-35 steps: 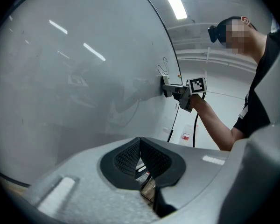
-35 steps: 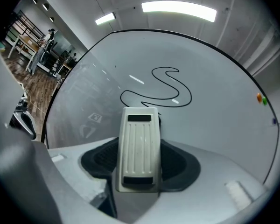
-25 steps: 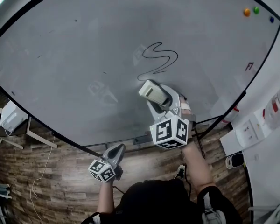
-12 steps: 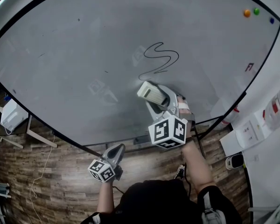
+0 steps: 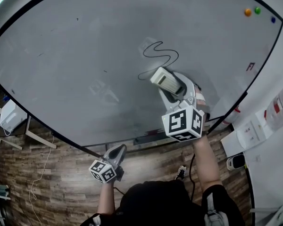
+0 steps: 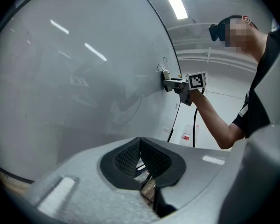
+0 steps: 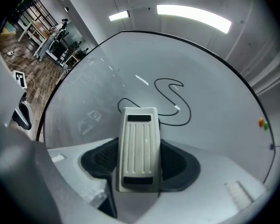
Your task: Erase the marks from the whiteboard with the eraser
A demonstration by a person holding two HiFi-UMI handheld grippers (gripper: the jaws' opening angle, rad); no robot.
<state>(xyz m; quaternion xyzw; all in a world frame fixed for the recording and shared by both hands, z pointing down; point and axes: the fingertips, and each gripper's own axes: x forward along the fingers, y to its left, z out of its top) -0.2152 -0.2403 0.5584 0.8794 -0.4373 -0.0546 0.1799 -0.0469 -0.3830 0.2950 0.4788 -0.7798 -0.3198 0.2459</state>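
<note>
Eraser (image 5: 163,78), clamped in the right gripper (image 5: 173,89), sits just beside the black squiggle (image 5: 160,55) on the whiteboard (image 5: 75,55). The squiggle looks whole, so erasing seems not begun. Left gripper (image 5: 117,152) is closed, empty.

Right tool (image 5: 166,80) clamped, high — left tool (image 5: 118,150) closed.

The pale eraser (image 5: 166,79), its back ribbed, sits clamped in the right hand-held gripper (image 5: 173,87) against the grey-white whiteboard (image 5: 75,55), just beside the lower tail of a black S-shaped squiggle (image 5: 161,54).
</note>
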